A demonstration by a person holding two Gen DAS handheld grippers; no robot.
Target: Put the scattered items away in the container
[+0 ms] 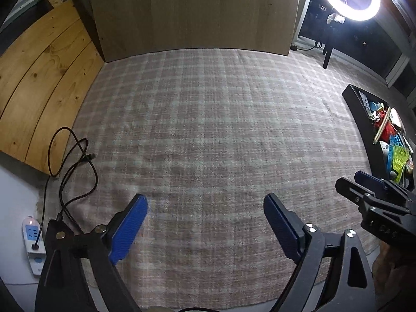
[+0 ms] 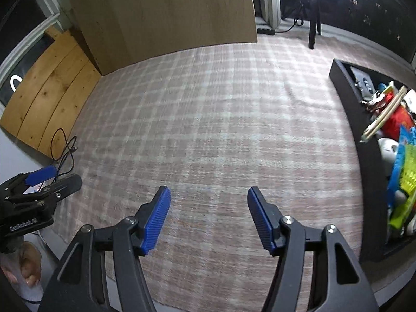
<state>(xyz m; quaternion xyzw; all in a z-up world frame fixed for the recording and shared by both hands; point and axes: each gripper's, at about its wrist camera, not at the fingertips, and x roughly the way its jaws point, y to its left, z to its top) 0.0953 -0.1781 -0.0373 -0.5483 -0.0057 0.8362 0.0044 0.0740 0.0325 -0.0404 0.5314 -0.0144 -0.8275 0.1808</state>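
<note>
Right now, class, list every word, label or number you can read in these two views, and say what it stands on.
"GenRobot.AI": white print on the left claw's body.
"DAS": faint letters on the right claw's body, the rest unreadable.
Packets in the black container: print too blurred to read.
Power strip: nothing legible.
</note>
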